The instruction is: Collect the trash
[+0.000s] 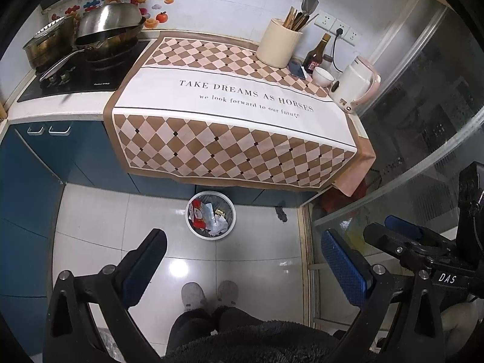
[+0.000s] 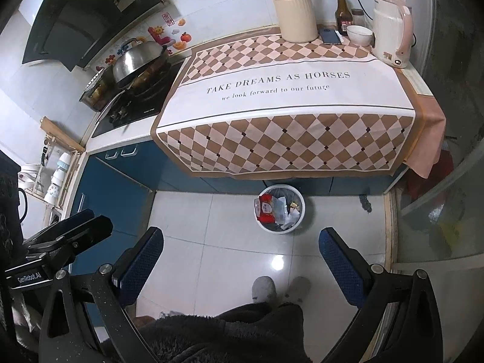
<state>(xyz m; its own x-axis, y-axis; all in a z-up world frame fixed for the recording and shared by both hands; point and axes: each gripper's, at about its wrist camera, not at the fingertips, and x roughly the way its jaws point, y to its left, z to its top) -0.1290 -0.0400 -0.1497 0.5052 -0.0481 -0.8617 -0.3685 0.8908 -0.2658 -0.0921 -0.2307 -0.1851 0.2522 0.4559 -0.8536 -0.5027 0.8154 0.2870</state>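
Observation:
A white round trash bin (image 1: 231, 213) stands on the tiled floor under the counter edge; it also shows in the right wrist view (image 2: 300, 216). It holds a red wrapper (image 1: 198, 216) and crumpled paper and plastic. My left gripper (image 1: 243, 243) is open and empty, held high above the floor in front of the bin. My right gripper (image 2: 242, 240) is open and empty, at about the same height. The right gripper also shows at the right of the left wrist view (image 1: 393, 233).
A counter with a checkered cloth (image 2: 287, 99) carries a utensil holder (image 2: 295, 18), a dark bottle (image 2: 343, 12), a phone (image 2: 330, 36), a bowl (image 2: 359, 34) and a kettle (image 2: 391, 30). A stove with pans (image 1: 90, 39) is at left, blue cabinets (image 1: 36, 181) below, a glass door (image 1: 423, 121) at right. My slippered feet (image 2: 281, 290) stand on the floor.

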